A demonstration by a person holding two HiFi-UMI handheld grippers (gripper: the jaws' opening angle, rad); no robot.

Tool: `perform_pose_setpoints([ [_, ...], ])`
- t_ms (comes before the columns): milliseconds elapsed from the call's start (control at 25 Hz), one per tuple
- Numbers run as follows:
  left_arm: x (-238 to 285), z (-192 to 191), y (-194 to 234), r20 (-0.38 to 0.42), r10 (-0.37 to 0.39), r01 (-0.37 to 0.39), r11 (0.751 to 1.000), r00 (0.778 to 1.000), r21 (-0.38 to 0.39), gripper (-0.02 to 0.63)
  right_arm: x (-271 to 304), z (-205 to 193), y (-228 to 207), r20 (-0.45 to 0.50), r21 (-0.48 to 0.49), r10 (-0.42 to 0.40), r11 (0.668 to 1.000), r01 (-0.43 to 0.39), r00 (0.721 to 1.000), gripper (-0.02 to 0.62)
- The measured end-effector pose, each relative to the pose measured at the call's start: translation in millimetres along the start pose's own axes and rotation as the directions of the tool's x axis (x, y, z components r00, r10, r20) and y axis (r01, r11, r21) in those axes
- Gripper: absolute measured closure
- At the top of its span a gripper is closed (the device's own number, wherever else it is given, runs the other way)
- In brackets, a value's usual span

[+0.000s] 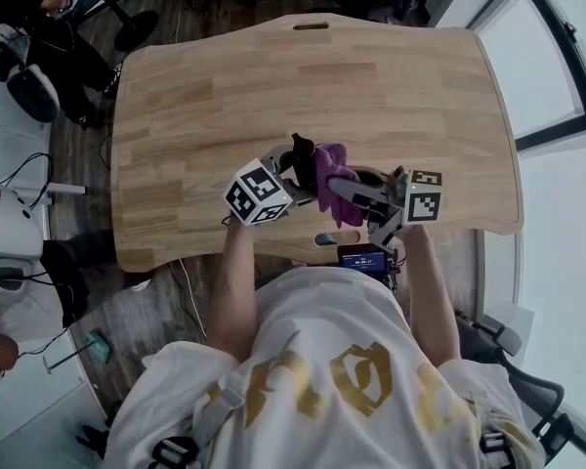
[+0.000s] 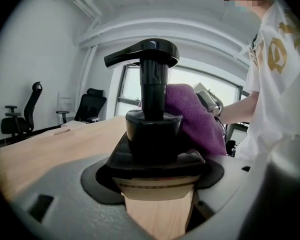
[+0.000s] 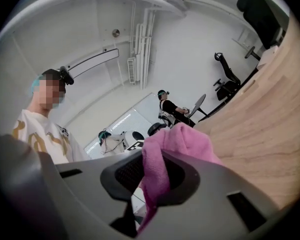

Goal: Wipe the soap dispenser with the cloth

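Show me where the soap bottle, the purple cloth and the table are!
soap bottle (image 2: pixel 152 131), left gripper view, on its black collar.
purple cloth (image 2: pixel 192 116), left gripper view, on its bunched middle.
table (image 1: pixel 273 76), head view, on bare wood at the far side.

Head camera steeply overhead; 2 gripper cameras close-up, facing the shared cloth (image 1: pixel 330 179)

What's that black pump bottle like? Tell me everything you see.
The black plastic soap dispenser has a glossy pump head with a sideways spout, a collar and a broad shoulder over a pale band. It is upright, clamped in the left gripper, with the purple cloth pressed against its side.
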State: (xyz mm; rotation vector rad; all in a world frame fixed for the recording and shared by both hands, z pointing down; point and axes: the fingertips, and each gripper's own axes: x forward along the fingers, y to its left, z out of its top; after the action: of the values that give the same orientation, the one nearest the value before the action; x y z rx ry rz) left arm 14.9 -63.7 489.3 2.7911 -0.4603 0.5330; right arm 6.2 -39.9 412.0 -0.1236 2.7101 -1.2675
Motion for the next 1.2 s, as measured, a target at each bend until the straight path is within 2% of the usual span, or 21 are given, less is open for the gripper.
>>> perform_pose_setpoints([
  [200, 1, 0, -6, -0.008, -0.026, 0.026, 0.999, 1.000, 0.019, 0.249, -8, 15, -14, 0.088, -0.003, -0.069, 0.998, 0.070, 0.994, 0.543],
  [640, 9, 15, -26, -0.022, -0.100, 0.101, 0.991, 0.995, 0.088, 0.249, -22, 47, -40, 0.208, -0.005, -0.214, 0.975, 0.220, 0.954, 0.543],
  [880, 9, 16, -32, -0.028, -0.130, 0.132, 0.986, 0.991, 0.101, 0.249, -16, 57, -49, 0.227, -0.091, -0.307, 0.938, 0.334, 0.924, 0.543],
  [1120, 10, 23, -39, -0.004, -0.150, 0.149, 0.982, 0.989, 0.119, 0.249, -24, 61, -69, 0.268, -0.037, -0.421, 0.894, 0.446, 0.867, 0.543],
  [1200, 9, 24, -38, 0.001, -0.148, 0.147, 0.982, 0.989, 0.120, 0.249, -24, 59, -71, 0.259, -0.029, -0.437, 0.888, 0.459, 0.861, 0.543],
])
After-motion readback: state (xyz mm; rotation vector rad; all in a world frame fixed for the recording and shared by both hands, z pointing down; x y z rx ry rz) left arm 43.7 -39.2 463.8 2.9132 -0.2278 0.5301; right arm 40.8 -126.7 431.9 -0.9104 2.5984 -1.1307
